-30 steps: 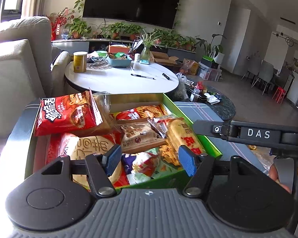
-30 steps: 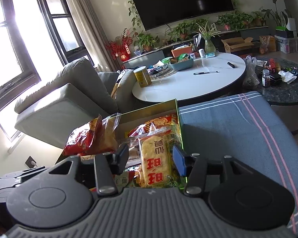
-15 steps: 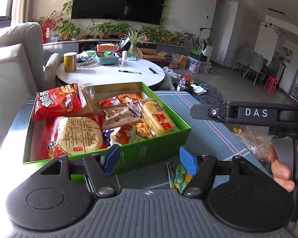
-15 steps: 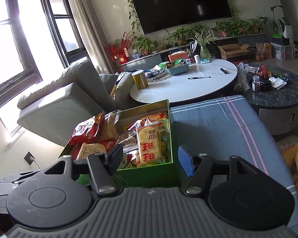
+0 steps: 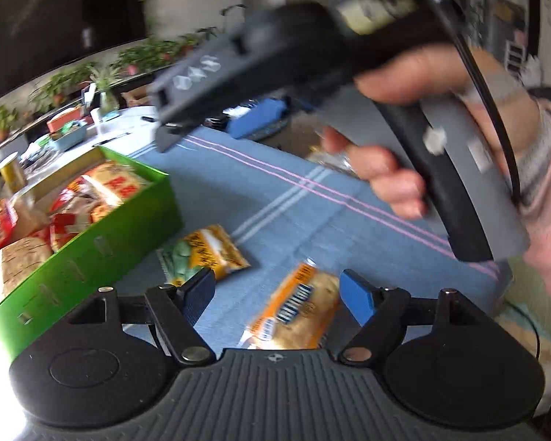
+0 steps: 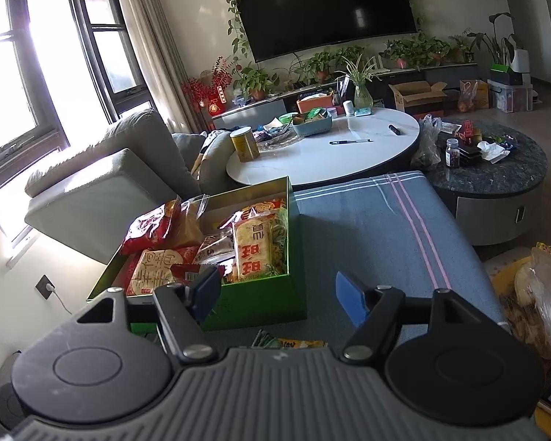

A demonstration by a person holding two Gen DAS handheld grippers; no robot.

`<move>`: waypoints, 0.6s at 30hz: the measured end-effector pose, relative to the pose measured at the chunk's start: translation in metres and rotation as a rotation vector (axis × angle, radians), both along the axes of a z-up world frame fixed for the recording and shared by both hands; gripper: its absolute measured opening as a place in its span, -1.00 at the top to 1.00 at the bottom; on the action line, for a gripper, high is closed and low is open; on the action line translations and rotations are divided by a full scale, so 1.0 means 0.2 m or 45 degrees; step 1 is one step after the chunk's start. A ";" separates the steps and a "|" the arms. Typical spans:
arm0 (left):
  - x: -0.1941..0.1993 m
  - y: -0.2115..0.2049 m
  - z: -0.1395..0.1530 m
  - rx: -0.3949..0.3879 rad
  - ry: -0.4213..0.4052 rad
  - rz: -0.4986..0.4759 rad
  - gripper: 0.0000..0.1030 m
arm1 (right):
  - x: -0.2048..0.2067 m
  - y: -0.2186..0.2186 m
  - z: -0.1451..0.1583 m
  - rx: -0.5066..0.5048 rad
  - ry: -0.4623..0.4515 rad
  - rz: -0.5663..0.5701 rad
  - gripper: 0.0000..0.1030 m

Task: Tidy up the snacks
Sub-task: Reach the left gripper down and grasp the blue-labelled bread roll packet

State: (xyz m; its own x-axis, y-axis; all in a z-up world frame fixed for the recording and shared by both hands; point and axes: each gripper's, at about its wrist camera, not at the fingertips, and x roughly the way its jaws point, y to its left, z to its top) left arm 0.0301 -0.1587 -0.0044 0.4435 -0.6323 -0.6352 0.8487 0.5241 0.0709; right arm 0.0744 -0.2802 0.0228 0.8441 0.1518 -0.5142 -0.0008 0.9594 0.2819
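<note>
Blue woven cloth [image 5: 275, 198] with pink stripes under everything. My left claw [image 5: 277, 296] just spreading, jaws apart, crinkly orange snack packet [image 5: 294, 312] lying between them, untouched. Right claw [image 6: 273, 296] parted, empty, near glossy green box [image 6: 260, 301] of snacks.

The left wrist view is tilted and aimed down, close over the blue cloth [image 5: 268, 191]. The right wrist view is held level, facing the television [image 6: 327, 3]. The green box [image 5: 88, 253] is shared by both.
</note>
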 end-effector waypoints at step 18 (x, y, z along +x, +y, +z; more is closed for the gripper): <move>0.11 -0.02 -0.17 0.014 0.206 0.175 0.15 | -0.01 0.02 -0.12 0.011 0.089 0.029 -0.26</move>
State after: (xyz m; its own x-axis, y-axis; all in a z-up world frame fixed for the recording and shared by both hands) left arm 0.0520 -0.1621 -0.0390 0.4168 -0.5655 -0.7117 0.7703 0.6354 -0.0538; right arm 0.0734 -0.2760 -0.0010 0.8025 0.1752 -0.5703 -0.0024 0.9568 0.2906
